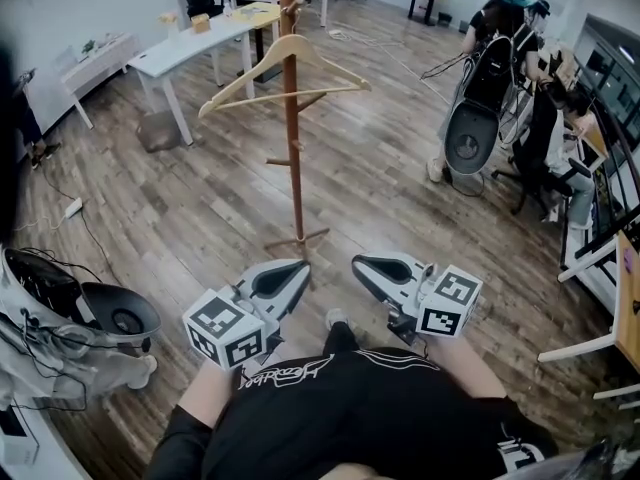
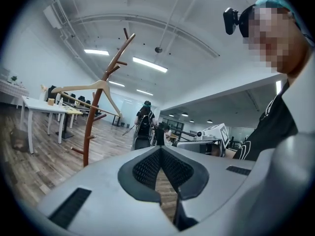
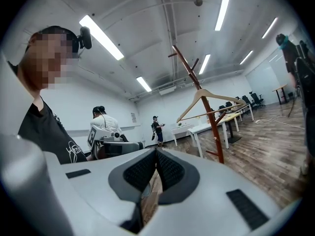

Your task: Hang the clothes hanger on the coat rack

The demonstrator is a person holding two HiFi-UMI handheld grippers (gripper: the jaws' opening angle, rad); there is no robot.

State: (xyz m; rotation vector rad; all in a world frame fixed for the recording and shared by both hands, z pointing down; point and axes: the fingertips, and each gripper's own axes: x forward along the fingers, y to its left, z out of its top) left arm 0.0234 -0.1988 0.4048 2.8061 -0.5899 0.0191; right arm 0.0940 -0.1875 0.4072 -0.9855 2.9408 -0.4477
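Observation:
A light wooden clothes hanger (image 1: 285, 68) hangs by its hook on a peg of the brown coat rack (image 1: 293, 148), which stands on the wood floor ahead of me. No gripper touches it. My left gripper (image 1: 298, 268) and right gripper (image 1: 360, 263) are held low, close to my body, tips turned toward each other, both shut and empty. In the left gripper view the hanger (image 2: 101, 85) sits on the rack (image 2: 93, 122) beyond the shut left gripper (image 2: 161, 149). The right gripper view shows the hanger (image 3: 204, 100) on the rack (image 3: 209, 122) past the shut right gripper (image 3: 156, 151).
White tables (image 1: 190, 48) and office chairs stand behind the rack. A person with a backpack rig (image 1: 495, 58) stands at the right near desks with monitors. A dark chair (image 1: 120, 313) and cables lie at my left. Open wood floor lies between me and the rack.

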